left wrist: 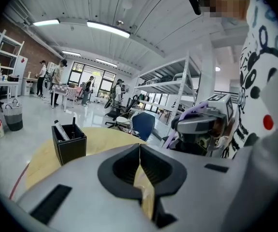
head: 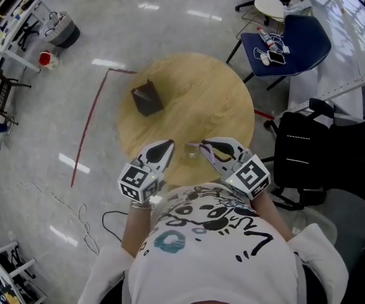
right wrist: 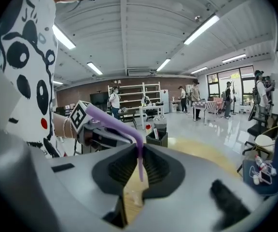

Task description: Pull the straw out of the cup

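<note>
A purple bendy straw (right wrist: 140, 164) is pinched between the jaws of my right gripper (right wrist: 140, 151), and its bent top leans left toward the other gripper. In the head view my right gripper (head: 203, 147) hovers over the near edge of the round wooden table (head: 220, 100). A faint clear cup (head: 191, 149) stands just left of its tips. My left gripper (head: 168, 145) is beside the cup, jaws together with nothing between them. The left gripper view shows its jaws (left wrist: 139, 149) meeting, with the straw (left wrist: 194, 111) at the right gripper (left wrist: 201, 124).
A black pen holder (head: 147, 99) stands on the table's far left part. A blue chair (head: 290, 40) with small items sits beyond the table, and a black chair (head: 309, 151) is close on the right. Red tape (head: 90, 125) marks the floor at left.
</note>
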{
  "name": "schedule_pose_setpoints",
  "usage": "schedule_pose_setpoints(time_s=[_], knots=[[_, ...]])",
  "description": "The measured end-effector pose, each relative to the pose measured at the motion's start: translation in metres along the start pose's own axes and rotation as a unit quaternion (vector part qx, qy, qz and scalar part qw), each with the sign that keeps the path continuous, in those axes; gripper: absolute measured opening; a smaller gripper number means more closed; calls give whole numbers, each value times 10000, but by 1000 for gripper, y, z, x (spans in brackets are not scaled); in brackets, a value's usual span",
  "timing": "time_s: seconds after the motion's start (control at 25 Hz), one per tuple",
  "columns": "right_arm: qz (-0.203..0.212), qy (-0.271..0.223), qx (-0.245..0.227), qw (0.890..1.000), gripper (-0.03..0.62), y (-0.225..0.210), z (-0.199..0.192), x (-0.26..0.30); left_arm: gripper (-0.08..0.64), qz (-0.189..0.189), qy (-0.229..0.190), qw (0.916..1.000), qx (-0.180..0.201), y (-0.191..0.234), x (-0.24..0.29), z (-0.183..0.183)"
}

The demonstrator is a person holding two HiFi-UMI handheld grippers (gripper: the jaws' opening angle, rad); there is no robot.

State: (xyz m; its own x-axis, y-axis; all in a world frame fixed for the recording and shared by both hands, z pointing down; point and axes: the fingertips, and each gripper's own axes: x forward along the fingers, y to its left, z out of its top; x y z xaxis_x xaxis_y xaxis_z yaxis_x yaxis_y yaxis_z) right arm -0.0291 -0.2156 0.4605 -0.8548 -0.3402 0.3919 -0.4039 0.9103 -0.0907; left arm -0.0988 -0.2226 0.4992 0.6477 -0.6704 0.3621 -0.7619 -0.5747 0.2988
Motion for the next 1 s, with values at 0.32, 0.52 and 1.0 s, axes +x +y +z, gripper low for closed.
schedule_pose_setpoints(time_s=[0.32, 0.52, 1.0], knots=[[39, -191, -108, 9998, 49, 9, 19, -15, 17, 77, -79, 9999, 11, -8, -9, -2], [3, -291, -136, 9995, 49, 11, 28, -23, 17, 64, -69, 10000, 24, -15, -12, -4], [-67, -827, -306, 9961, 49, 8, 63, -47, 17, 26, -45, 10000, 58, -27, -9, -3]])
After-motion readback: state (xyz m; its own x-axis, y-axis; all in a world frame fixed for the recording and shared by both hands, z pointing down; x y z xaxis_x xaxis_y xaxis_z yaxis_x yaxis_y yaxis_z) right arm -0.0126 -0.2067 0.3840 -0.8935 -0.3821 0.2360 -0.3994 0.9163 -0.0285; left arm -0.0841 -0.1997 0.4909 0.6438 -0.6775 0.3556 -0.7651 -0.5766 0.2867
